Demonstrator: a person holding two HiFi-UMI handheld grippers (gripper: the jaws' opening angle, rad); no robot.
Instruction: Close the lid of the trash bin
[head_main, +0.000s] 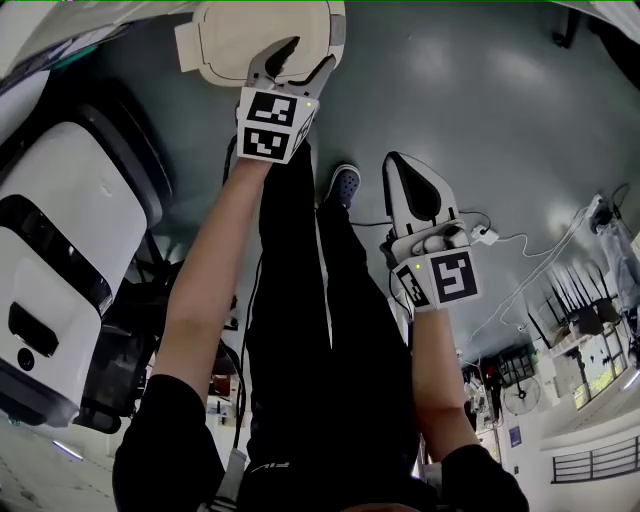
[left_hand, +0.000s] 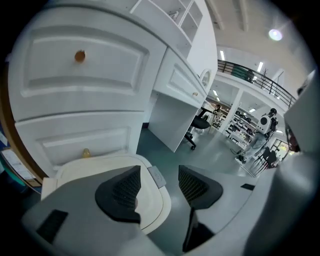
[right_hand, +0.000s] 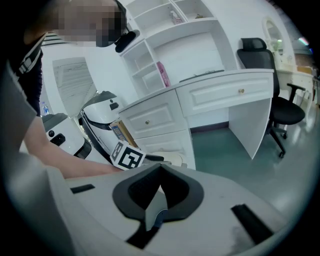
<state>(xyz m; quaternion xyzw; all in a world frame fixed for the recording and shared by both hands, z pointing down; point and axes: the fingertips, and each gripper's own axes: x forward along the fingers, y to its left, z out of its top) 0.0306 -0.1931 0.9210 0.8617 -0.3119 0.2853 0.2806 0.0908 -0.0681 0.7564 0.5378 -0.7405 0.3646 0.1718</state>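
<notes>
The trash bin (head_main: 255, 40) stands on the floor at the top of the head view, its cream lid (left_hand: 87, 162) lying flat on top, a small grey tab (left_hand: 156, 176) at its front edge. My left gripper (head_main: 300, 58) hangs just above the lid's front edge with its jaws open and nothing between them; in the left gripper view (left_hand: 159, 176) the lid shows under the left jaw. My right gripper (head_main: 395, 165) is to the right, over bare floor, with its jaws shut and empty (right_hand: 159, 169). From the right gripper view the bin (right_hand: 172, 159) is partly hidden behind the left gripper's marker cube (right_hand: 127, 157).
A white drawer cabinet (left_hand: 80, 75) rises right behind the bin. A large white machine (head_main: 60, 250) stands at the left. The person's legs and shoe (head_main: 343, 183) are between the grippers. A desk with an office chair (right_hand: 280, 110) is to the right; cables (head_main: 520, 250) lie on the floor.
</notes>
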